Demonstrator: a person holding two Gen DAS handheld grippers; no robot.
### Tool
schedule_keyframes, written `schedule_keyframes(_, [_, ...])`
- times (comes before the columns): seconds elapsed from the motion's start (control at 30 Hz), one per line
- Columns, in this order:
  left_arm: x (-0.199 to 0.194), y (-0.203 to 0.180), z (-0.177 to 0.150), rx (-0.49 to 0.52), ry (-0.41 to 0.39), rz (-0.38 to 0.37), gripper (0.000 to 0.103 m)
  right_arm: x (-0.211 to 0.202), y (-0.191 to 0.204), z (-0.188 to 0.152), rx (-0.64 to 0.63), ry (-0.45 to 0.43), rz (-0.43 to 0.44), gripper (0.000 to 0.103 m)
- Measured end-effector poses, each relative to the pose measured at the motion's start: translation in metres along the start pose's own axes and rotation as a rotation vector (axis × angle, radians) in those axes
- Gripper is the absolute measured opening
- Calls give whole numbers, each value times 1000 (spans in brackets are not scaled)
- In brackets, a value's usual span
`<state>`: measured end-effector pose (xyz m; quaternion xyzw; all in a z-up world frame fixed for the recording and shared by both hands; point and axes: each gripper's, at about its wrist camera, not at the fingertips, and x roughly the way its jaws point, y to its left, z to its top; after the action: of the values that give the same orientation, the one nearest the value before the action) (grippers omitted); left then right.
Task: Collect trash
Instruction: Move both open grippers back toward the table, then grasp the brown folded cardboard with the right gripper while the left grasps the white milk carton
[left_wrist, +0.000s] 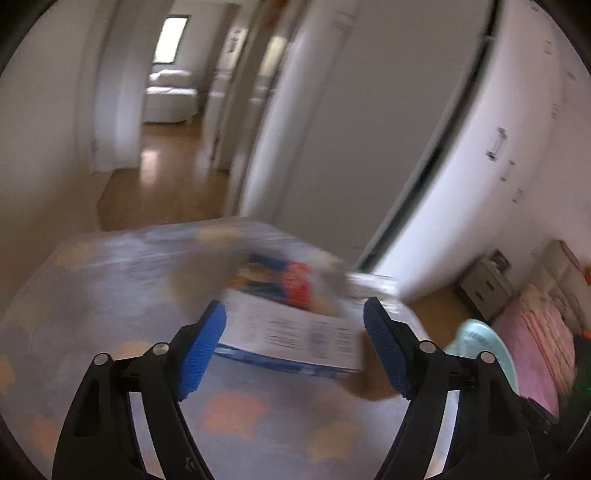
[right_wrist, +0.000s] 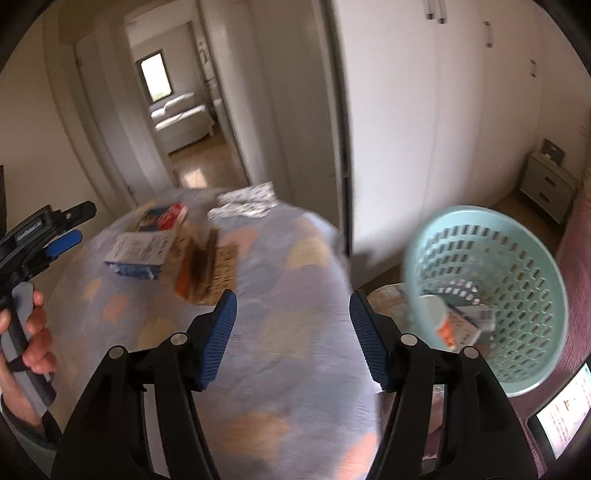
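Note:
Trash lies on a table with a lilac patterned cloth (right_wrist: 295, 295): a white and blue packet (right_wrist: 138, 251), a red and blue box (right_wrist: 162, 216), a brown wrapper (right_wrist: 205, 266) and a crumpled printed paper (right_wrist: 245, 199). A light blue perforated basket (right_wrist: 491, 291) at the right holds several pieces of trash. My left gripper (left_wrist: 295, 343) is open, its jaws on either side of the white and blue packet (left_wrist: 295, 332), just above it. It also shows at the left of the right wrist view (right_wrist: 66, 229). My right gripper (right_wrist: 291, 332) is open and empty above the cloth.
White wardrobe doors (right_wrist: 424, 110) stand behind the table. An open doorway leads down a hallway (right_wrist: 184, 147) to another room. A small grey drawer unit (right_wrist: 546, 184) stands at the far right. A lit screen (right_wrist: 561, 406) sits at the lower right. Pink bedding (left_wrist: 535, 332) lies at the right.

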<state>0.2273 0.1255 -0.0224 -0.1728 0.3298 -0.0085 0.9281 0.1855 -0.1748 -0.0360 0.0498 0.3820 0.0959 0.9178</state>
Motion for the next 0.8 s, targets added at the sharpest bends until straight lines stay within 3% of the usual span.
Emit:
schedule_keyframes(0.17, [19, 33, 1, -36, 22, 20, 75, 23, 44, 3, -66, 22, 54, 60])
schedule_keyframes(0.37, [36, 46, -9, -49, 42, -51, 75, 37, 84, 8, -125, -21, 23, 59])
schedule_keyframes(0.53, [39, 49, -11, -31, 45, -39, 75, 59, 94, 12, -112, -3, 26, 46])
schedule_keyframes(0.67, [43, 53, -14, -54, 60, -61, 75, 75, 97, 11, -88, 20, 70, 44])
schedule_keyframes(0.8, [45, 52, -15, -48, 63, -58, 75, 74, 105, 8, -119, 9, 57, 41])
